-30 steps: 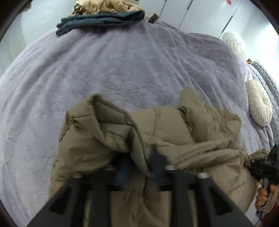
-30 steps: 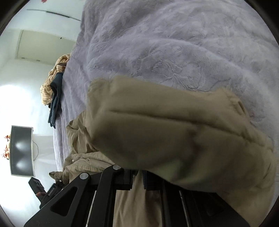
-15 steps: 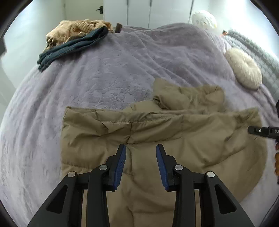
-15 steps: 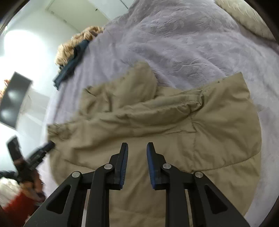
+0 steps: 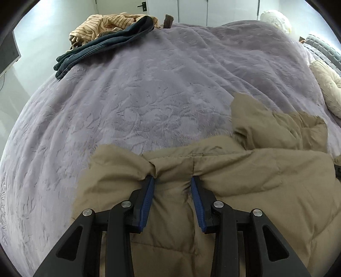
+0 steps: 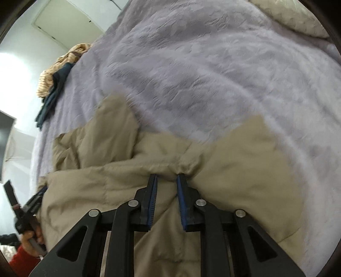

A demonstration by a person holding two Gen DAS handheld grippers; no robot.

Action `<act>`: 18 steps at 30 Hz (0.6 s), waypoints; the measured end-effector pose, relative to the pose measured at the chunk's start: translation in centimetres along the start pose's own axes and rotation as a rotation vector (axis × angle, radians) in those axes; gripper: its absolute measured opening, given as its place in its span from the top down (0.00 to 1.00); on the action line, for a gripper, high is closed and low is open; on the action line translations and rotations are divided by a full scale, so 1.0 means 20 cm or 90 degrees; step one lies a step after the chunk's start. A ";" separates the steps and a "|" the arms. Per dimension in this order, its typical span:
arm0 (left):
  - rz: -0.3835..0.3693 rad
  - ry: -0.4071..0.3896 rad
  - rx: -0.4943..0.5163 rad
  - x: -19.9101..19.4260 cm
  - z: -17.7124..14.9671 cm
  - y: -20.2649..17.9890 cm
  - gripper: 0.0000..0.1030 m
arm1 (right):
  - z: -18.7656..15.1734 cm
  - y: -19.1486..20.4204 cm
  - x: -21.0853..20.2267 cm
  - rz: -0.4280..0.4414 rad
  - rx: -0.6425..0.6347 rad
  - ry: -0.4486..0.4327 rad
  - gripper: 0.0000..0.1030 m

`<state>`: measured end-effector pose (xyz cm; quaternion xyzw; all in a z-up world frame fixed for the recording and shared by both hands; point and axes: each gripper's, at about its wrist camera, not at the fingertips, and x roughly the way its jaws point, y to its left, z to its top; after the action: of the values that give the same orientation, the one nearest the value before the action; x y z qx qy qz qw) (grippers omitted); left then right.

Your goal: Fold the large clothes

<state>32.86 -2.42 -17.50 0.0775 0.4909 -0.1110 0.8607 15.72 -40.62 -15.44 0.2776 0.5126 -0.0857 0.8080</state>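
The tan jacket [image 5: 234, 191] lay spread on the purple bedspread [image 5: 138, 95]. The left gripper [image 5: 172, 181] pressed down on its folded edge, a bunch of fabric pinched between the jaws. The right gripper [image 6: 166, 176], its jaws just closing, likewise clamped a bunched fold.

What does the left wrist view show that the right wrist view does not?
Only the left wrist view: a door handle and a white round cushion beyond the bed. Only the right wrist view: a hand in a red sleeve holding the other gripper. Both: the tan jacket bunched between the fingers, the purple blanket, the striped and dark clothes pile.
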 end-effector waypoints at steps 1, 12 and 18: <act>-0.003 -0.001 -0.004 -0.02 0.01 0.01 0.62 | 0.00 -0.01 -0.02 -0.002 0.004 -0.004 0.81; 0.047 0.022 -0.048 0.11 0.04 0.23 0.62 | -0.01 -0.29 -0.06 -0.086 0.074 -0.042 0.81; 0.056 0.024 -0.045 0.23 0.04 0.20 0.62 | 0.03 -0.29 0.10 -0.102 0.048 -0.039 0.82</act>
<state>36.93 0.76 -21.03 0.0706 0.5066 -0.0540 0.8576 14.68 -45.46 -19.06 0.2634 0.5048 -0.1774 0.8027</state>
